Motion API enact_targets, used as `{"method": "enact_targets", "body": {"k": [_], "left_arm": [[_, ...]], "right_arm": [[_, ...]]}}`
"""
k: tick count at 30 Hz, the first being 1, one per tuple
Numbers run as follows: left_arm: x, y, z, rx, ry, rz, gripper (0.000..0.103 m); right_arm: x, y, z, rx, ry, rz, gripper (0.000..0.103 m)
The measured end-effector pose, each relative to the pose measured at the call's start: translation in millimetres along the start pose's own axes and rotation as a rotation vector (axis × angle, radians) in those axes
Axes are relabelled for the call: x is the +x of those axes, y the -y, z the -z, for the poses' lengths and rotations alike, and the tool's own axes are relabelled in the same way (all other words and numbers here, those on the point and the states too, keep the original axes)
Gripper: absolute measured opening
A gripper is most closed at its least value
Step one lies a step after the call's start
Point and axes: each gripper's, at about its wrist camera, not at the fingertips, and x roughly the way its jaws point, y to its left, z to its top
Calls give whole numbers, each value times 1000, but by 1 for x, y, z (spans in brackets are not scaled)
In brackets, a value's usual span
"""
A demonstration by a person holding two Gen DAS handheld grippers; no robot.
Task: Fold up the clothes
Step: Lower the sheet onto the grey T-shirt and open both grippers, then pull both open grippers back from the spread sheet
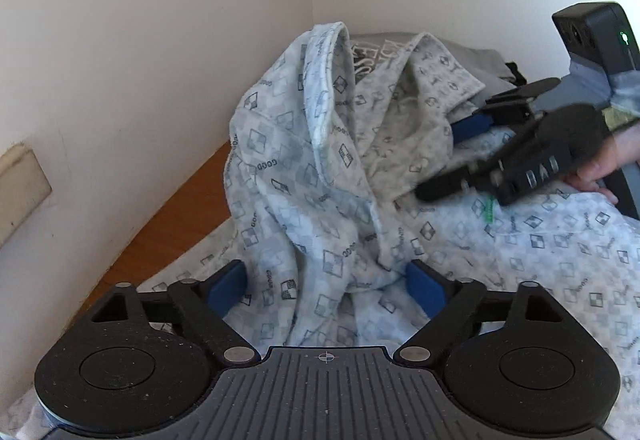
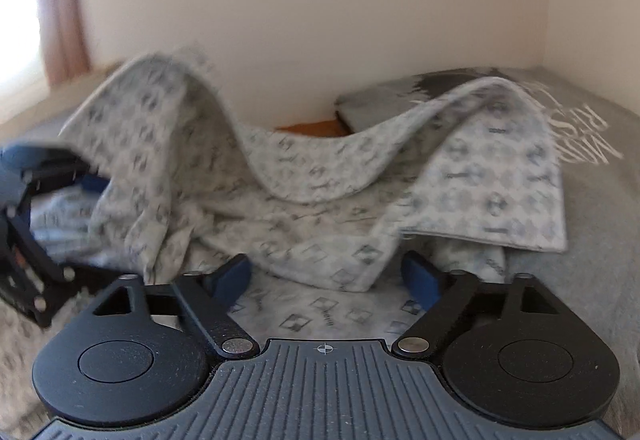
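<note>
Left wrist view: patterned garment (image 1: 320, 168) heaped in a rumpled peak on the wooden table (image 1: 176, 216), draped partly over a grey printed shirt (image 2: 580, 144). Left gripper (image 1: 326, 290) jaws apart, straddling a fold. Right gripper (image 2: 326, 276) also spread, nothing clamped. Risk: pinching several bunched layers together, dragging the grey shirt along.

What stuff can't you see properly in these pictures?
- The grey shirt: in the left wrist view the patterned garment covers most of its lettering.
- The orange surface: mostly hidden under cloth in both views.
- What kind of clothing the patterned garment is: it lies bunched up, and motion blur smears it in the right wrist view.
- The left gripper: cut off by the right wrist view's left edge.
- The person: only a hand shows at the edge.
</note>
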Motion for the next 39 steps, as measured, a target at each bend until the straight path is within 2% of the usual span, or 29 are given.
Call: {"method": "enact_targets", "body": {"k": [4,5,10,21,34,37,39], "left_arm": [[-1,-6,0,-41,-12,8,96],[-1,-6,-1,-39,-15,3,99],[-5,-10,2,-53,-20,4,103],[-8,-11,4,-50,-22,8,103],[7,-5,2,-46,-24,4,103],[11,3,0,-35,-20,-20,103],[6,10,2,-15,-13,-80,103]], "right_arm": [[7,-8,-3,-12,-12,3,99],[7,-9,-4,-12,-13,3,99],[4,-13,-7,-15,-15,2,99],[0,-18,-11,-11,-18,11,101],[-1,-22,-14,-4,-21,25,103],[-2,-23,-14,-4,-21,25,103],[-3,-23,-13,-4,-21,27,103]]}}
